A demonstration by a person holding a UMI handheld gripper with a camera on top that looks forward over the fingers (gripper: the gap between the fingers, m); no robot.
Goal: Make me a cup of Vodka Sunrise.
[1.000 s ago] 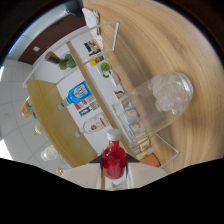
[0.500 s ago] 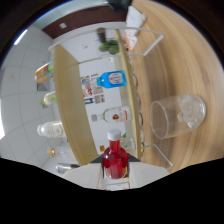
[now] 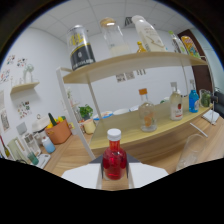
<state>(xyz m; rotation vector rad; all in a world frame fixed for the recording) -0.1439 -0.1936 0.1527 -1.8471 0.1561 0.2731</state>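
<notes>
Currently gripper (image 3: 114,176): fingers clenched on red-liquid bottle (image 3: 114,161), white cap up, upright | bottle held between the fingers, in front of wooden shelf unit (image 3: 150,127) | lower shelf: clear bottle (image 3: 146,112), blue bottle (image 3: 193,101) toward its right end | top shelf: dark can (image 3: 81,47) near left end | clear glass (image 3: 192,150) right of held bottle.

**Shelf ahead crowded, open air between**

The red bottle (image 3: 114,161) stands between the gripper (image 3: 114,175) fingers. Beyond it, open air reaches the lower shelf (image 3: 125,125), where a clear bottle (image 3: 146,112), a blue bottle (image 3: 193,100) and a flowerpot (image 3: 59,131) block passage.
</notes>
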